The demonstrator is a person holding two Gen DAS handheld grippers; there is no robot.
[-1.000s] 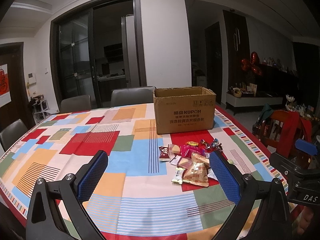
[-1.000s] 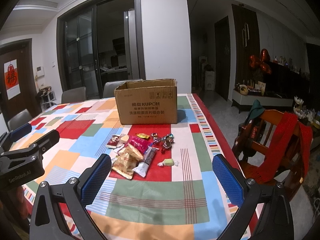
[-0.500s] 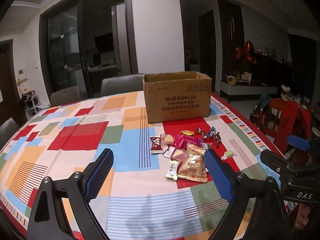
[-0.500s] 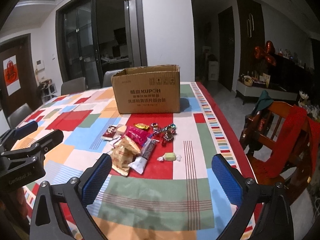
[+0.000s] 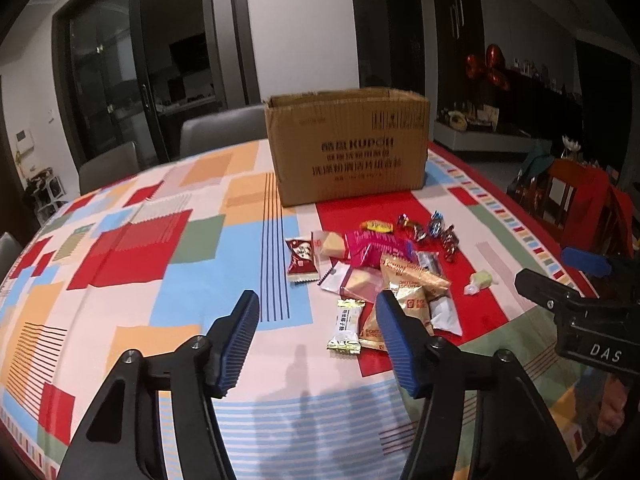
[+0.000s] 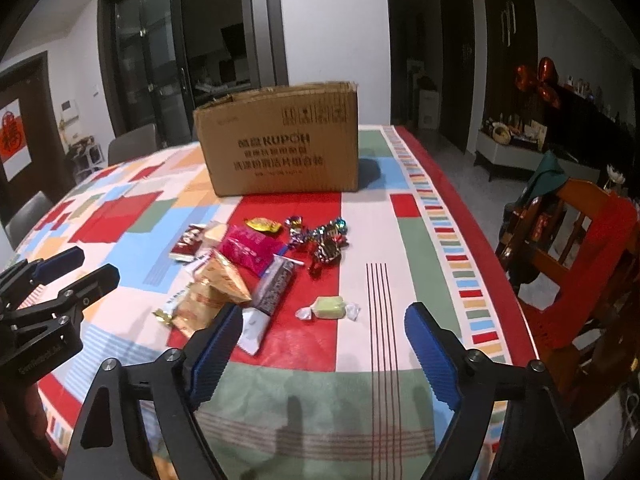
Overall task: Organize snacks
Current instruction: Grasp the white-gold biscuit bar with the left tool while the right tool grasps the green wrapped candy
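A pile of wrapped snacks (image 5: 376, 268) lies on the patterned tablecloth in front of an open cardboard box (image 5: 348, 148). A green candy (image 6: 329, 307) lies apart at the pile's right side. My left gripper (image 5: 318, 316) is open and empty, just short of a small gold packet (image 5: 346, 326). My right gripper (image 6: 322, 334) is open and empty, hovering close in front of the green candy. The pile (image 6: 248, 264) and box (image 6: 280, 144) also show in the right wrist view.
The table (image 5: 168, 240) carries a colourful checked cloth. Grey chairs (image 5: 216, 130) stand behind it. A wooden chair with red cloth (image 6: 580, 232) stands off the right edge. Glass doors and a sideboard are farther back.
Both grippers have moved forward and down toward the snack pile. Both jaws have narrowed but stay open. The snacks have not moved.
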